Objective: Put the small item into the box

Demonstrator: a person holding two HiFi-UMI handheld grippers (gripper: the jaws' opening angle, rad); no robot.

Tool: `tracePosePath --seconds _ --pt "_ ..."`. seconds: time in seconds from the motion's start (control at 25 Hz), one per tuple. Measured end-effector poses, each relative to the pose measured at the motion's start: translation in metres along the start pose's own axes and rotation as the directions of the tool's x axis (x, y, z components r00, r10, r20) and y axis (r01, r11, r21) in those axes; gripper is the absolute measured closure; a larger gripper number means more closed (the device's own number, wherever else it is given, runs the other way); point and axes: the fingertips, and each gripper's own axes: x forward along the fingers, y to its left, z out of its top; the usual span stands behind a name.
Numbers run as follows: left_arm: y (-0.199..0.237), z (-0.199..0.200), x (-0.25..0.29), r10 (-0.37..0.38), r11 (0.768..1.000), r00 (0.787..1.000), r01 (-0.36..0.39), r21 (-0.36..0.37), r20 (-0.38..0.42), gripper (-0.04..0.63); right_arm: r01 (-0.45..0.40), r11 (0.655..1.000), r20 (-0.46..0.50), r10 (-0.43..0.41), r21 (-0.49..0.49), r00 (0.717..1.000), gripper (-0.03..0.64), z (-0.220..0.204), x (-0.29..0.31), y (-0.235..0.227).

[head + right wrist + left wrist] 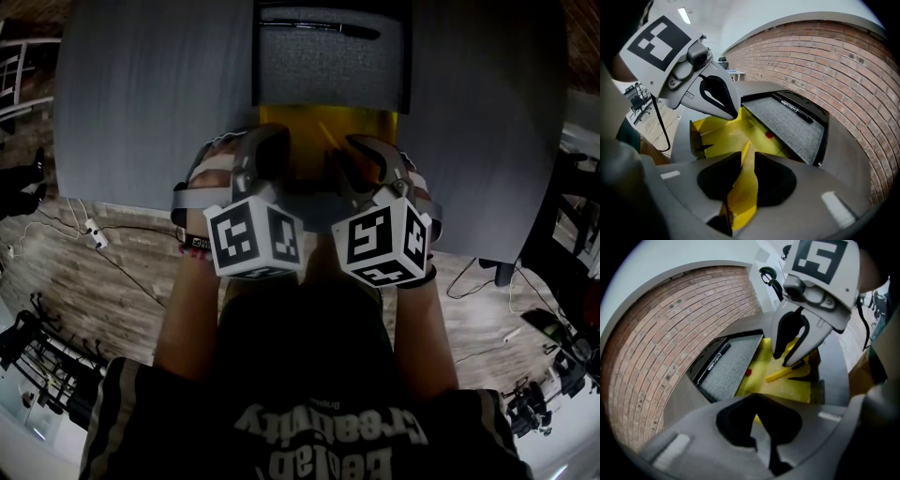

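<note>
The gray tabletop (141, 94) carries the open yellow box (731, 137), with a gray mat (787, 124) just behind the box. My left tongs (752, 401) look pressed together on the box's left flap (710, 124). My right tongs (743, 157) stand slightly spread around its right flap (740, 197), not pinching. The small red item (769, 135) already lies inside the box, by its far wall. I'd back both tongs straight off so no flap drags the box.
</note>
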Motion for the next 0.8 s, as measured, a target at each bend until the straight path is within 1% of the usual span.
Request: tracePosePath --seconds 0.2,0.44,0.8 --pt "0.0005 0.0004 -0.0002 0.003 1.000 1.000 -0.003 -0.001 -0.001 0.594 0.000 1.000 0.002 0.000 0.007 1.000 0.521 -0.0010 0.0000 0.0007" --pt "0.0018 0.0017 -0.0003 0.000 1.000 1.000 0.000 0.003 0.003 0.594 -0.022 0.999 -0.001 0.022 0.023 1.000 0.488 -0.0002 -0.0004 0.0023" --pt "0.0028 -0.0004 0.0000 -0.001 1.000 1.000 0.001 0.002 0.002 0.594 -0.025 0.999 -0.007 0.025 0.031 1.000 0.485 -0.0017 0.0015 0.0037"
